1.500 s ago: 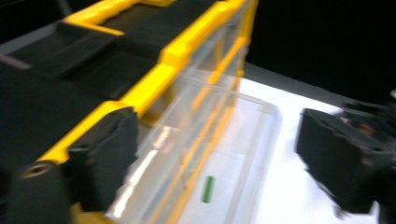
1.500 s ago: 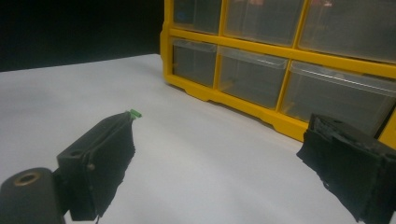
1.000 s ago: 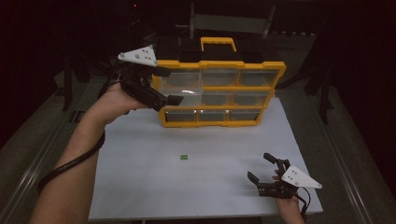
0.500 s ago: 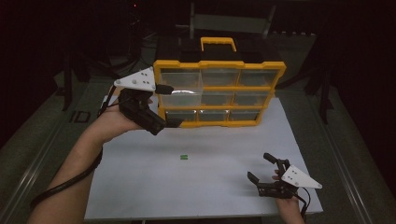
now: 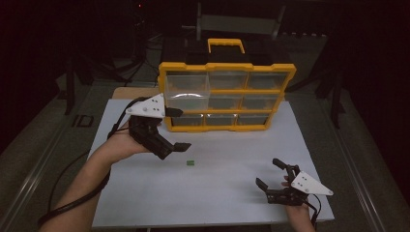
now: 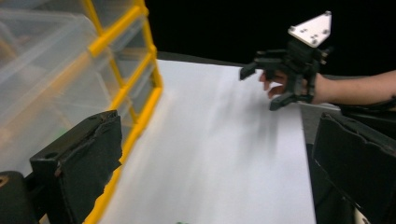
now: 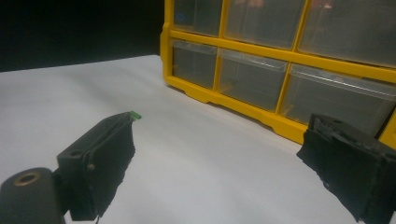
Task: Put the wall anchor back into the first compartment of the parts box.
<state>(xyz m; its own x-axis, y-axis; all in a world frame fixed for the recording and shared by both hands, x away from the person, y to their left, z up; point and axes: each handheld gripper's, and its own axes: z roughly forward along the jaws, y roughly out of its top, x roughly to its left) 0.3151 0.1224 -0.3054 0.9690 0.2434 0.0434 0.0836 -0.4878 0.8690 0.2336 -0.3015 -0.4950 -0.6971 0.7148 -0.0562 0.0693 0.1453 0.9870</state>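
The room is dim, almost black beyond the bench (image 5: pixel 309 145), whose white top catches the only light. Grey floor (image 5: pixel 43 140) runs along both sides. Dark stands (image 5: pixel 70 87) and a pale frame (image 5: pixel 237 21) loom behind.

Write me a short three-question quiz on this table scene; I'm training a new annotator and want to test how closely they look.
1. True or false: the left gripper holds a drawer from the yellow organizer.
2. What small thing lies on the white mat between the two grippers?
A) a green piece
B) a red screw
C) a coin
3. How do the jaws of the right gripper stand, open or shut?

Key:
1. False: its jaws are open with nothing between them, in front of the organizer's lower left corner.
2. A, the green piece.
3. Open, low over the mat's near right corner.
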